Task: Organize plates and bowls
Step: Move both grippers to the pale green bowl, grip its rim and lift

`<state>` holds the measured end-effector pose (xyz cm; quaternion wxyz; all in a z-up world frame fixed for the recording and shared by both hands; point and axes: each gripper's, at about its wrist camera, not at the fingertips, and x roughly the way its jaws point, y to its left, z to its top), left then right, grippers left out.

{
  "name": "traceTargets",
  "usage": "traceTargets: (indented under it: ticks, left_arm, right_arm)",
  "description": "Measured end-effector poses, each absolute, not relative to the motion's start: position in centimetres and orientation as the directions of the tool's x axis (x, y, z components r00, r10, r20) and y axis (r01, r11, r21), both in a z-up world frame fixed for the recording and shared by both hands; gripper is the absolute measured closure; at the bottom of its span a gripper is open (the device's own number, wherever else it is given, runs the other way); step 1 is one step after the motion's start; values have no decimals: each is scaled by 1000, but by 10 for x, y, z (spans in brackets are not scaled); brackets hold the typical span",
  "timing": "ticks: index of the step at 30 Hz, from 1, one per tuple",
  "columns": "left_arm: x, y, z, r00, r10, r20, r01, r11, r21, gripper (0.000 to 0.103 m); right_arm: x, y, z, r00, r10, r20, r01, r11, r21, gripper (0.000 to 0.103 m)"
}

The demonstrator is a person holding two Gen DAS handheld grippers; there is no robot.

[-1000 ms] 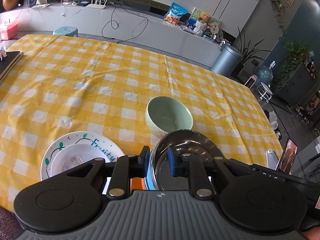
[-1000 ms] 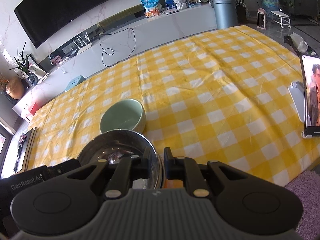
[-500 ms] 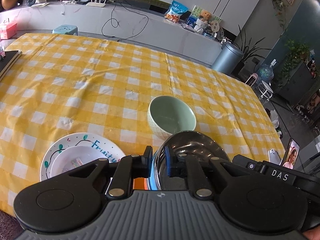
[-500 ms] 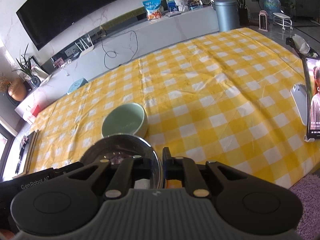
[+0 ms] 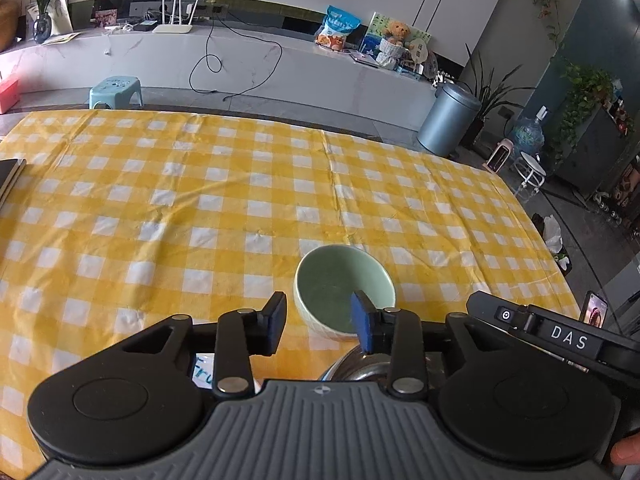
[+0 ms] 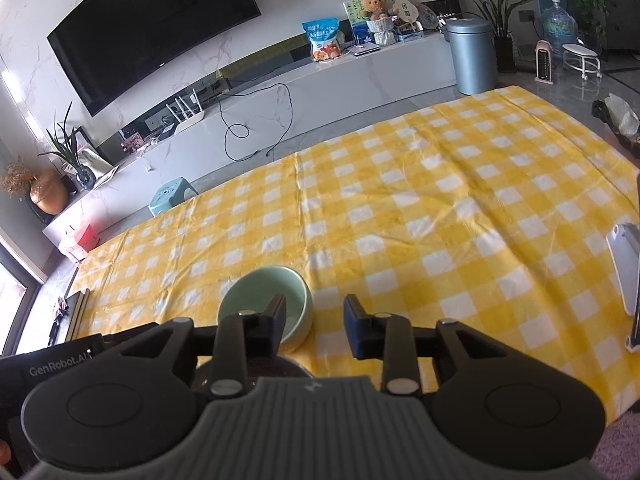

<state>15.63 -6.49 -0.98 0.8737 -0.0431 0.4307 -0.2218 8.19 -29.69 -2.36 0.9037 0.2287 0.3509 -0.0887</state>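
A pale green bowl [image 5: 344,288] stands on the yellow checked tablecloth [image 5: 240,200]; it also shows in the right wrist view [image 6: 266,300]. My left gripper [image 5: 318,326] is open and empty, raised just short of the green bowl. A steel bowl [image 5: 356,366] sits below it, mostly hidden by the gripper body. A sliver of the white "Fruity" plate [image 5: 202,372] shows under the left finger. My right gripper [image 6: 314,324] is open and empty, with the steel bowl [image 6: 272,364] below it.
A phone on a stand [image 6: 626,268] sits at the table's right edge. A dark book [image 5: 8,178] lies at the left edge. A grey bin [image 5: 448,120], a blue stool [image 5: 116,90] and a TV counter stand beyond the table.
Both grippers have opened and let go of the steel bowl's rim. Both have lifted and pulled back, so the steel bowl and plate are now mostly hidden below them.
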Motion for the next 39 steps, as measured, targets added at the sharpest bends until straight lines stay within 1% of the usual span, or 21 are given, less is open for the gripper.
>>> traceTargets:
  ticks: [3,4,7,13,16,18,20,21,22,23,24,25,28,32,34,36,39]
  left_arm:
    - [170,-69,-11,509,-407,-759,336,905,-261,59]
    - [175,-70,-12,502,-399,-767,330,909,-256,58]
    - [187,-75,-15,486,-383,-785,331,912,-241,58]
    - [205,-84,-31,436,-388,-812,337,907,-252,58]
    - [213,-87,-41,417,-382,-825,330,909,-254,58]
    - [217,-88,-49,401,-379,-834,322,911,-259,58]
    - [221,-89,-57,380,-381,-843,318,910,-268,58]
    - [223,-90,-60,371,-382,-847,315,909,-272,58]
    - [224,-90,-63,364,-381,-850,315,909,-273,58]
    - [226,-91,-66,356,-380,-854,315,909,-273,58]
    - [227,-92,-69,352,-378,-856,313,910,-273,58]
    - [228,-92,-72,347,-377,-859,312,910,-273,61]
    - [232,-95,-78,331,-379,-865,309,909,-280,67]
    - [235,-99,-85,310,-375,-874,313,908,-279,75]
    - [237,-100,-88,302,-371,-878,315,908,-276,83]
    - [238,-102,-90,296,-368,-881,315,909,-274,86]
    - [239,-103,-92,297,-363,-883,313,911,-269,89]
  right_arm:
    - [97,-300,-26,726,24,-688,310,881,357,64]
    - [103,-302,-29,718,42,-695,305,879,368,61]
    - [120,-304,-36,689,90,-720,285,879,383,56]
    - [152,-307,-52,602,149,-785,291,874,388,55]
    - [163,-308,-60,568,194,-800,291,862,416,55]
    - [168,-307,-64,560,194,-805,290,865,410,56]
    - [174,-306,-68,547,183,-817,293,873,391,59]
    - [176,-305,-71,538,180,-824,296,874,384,65]
    - [178,-306,-74,526,180,-831,301,875,380,68]
    - [180,-306,-77,516,182,-837,305,874,378,70]
    - [182,-306,-80,507,184,-842,309,873,377,75]
    - [184,-306,-82,498,185,-847,313,873,375,77]
    - [188,-306,-87,478,185,-858,318,875,366,80]
    - [195,-304,-93,456,193,-869,320,876,362,81]
    - [197,-302,-95,447,192,-874,317,879,356,84]
    - [200,-301,-96,438,194,-878,315,881,352,87]
    - [202,-299,-100,424,197,-884,318,882,349,88]
